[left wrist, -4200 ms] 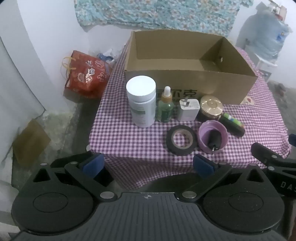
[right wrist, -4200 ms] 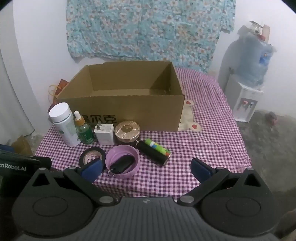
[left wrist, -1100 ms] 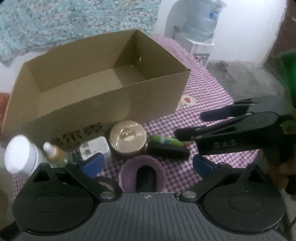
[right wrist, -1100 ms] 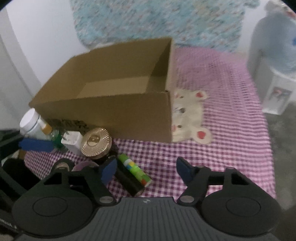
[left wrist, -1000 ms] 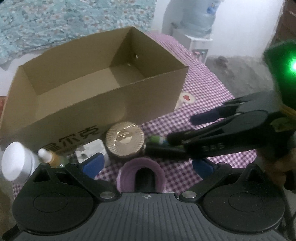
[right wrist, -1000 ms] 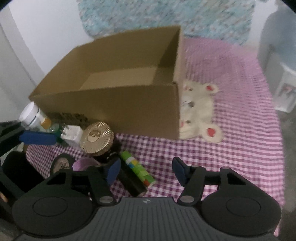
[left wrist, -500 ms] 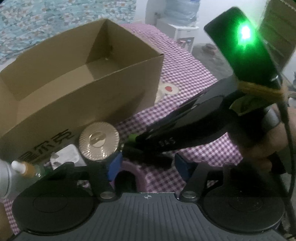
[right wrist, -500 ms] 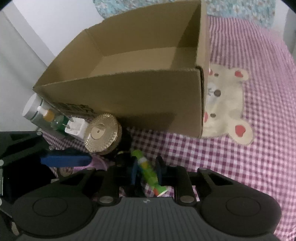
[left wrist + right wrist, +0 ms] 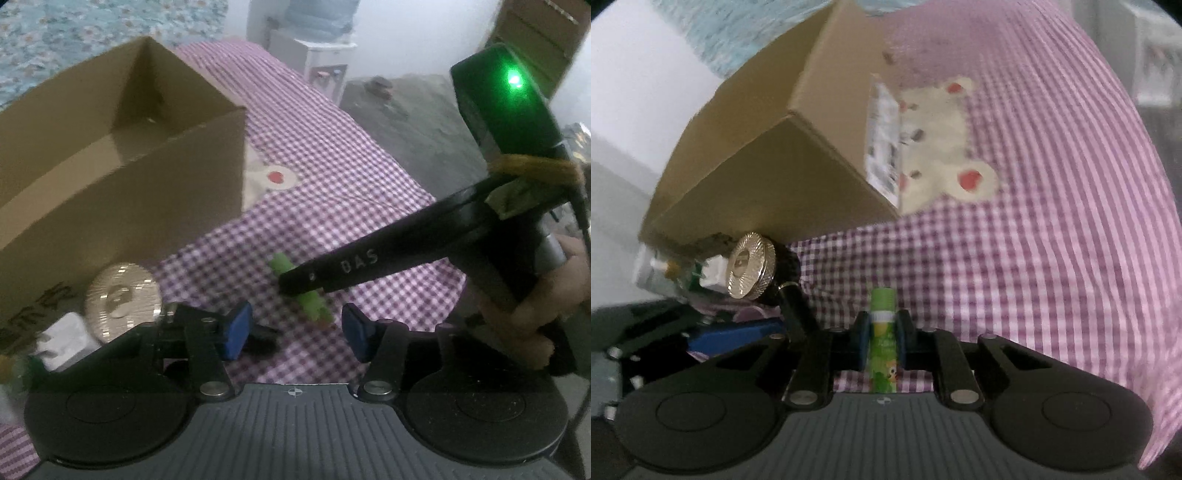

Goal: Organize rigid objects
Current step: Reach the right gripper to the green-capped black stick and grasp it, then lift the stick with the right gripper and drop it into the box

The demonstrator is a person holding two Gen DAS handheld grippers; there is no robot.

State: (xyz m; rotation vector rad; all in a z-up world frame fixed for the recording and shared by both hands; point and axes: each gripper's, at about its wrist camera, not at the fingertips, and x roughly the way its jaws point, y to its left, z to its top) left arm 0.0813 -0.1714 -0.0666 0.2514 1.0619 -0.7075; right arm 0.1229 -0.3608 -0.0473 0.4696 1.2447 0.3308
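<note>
The green tube, judged light, stiff and smooth, is clamped at mid-length by the right tongs, just above the bench near the box. The left tongs are closing, nothing between them.

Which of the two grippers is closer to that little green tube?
Right. The right gripper is shut on the green tube, pads on both sides. The left gripper sits just short of it, jaws closing with nothing between them.
</note>
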